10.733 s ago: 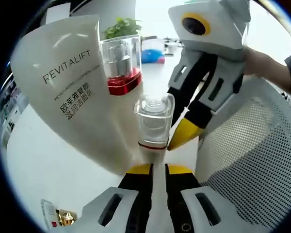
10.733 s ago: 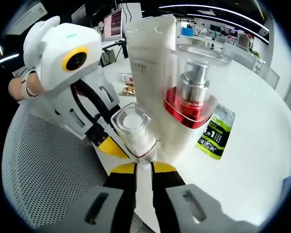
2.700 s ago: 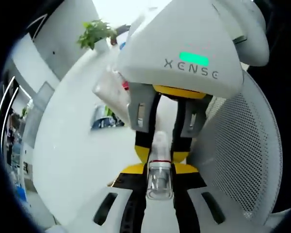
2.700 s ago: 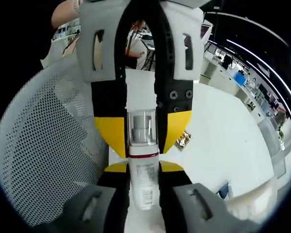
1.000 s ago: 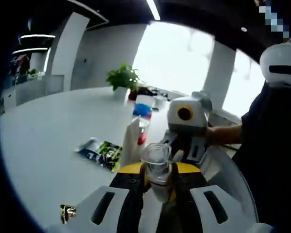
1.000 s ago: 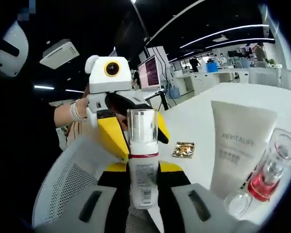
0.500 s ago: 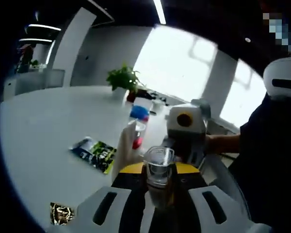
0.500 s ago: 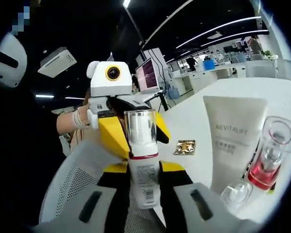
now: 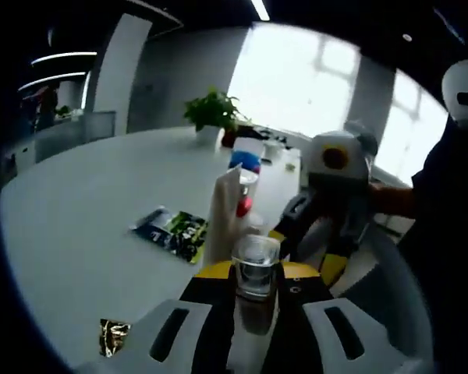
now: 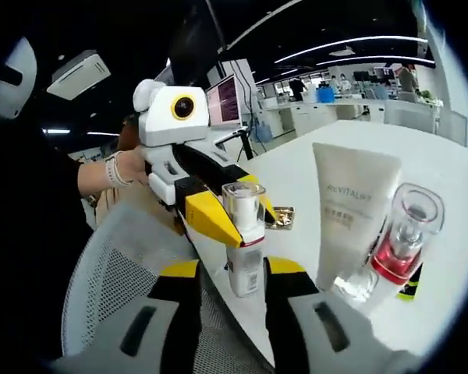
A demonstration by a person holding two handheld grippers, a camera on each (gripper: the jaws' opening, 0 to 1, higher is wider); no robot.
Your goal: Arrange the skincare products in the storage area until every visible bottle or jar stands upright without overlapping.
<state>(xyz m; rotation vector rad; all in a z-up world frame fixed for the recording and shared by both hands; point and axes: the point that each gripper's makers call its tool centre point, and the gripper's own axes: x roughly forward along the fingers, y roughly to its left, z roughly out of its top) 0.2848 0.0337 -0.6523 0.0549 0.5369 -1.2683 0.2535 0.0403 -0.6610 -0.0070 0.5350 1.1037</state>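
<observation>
Since half a second ago the right tool has let go: its jaws now stand apart on either side of the small pump bottle, where before they pinched its body. The left tool, seen from the right gripper view as a white unit with yellow tips, has the bottle clamped near its neck and carries it upright above the near edge of the white counter, beside a white mesh basket.

Standing further along the counter are a white tube, cap down, and a clear bottle with a red base, with a small clear cap at their foot. Flat packets lie beyond: a green sachet and a gold one.

The pump bottle looks like light, rigid plastic with a smooth clear cap, so it is likely slick and easy to twist in a narrow pinch. The labelled body below the red ring seems the safer place to hold, as the cap may pull off. Its narrow base suggests it would tip easily.
</observation>
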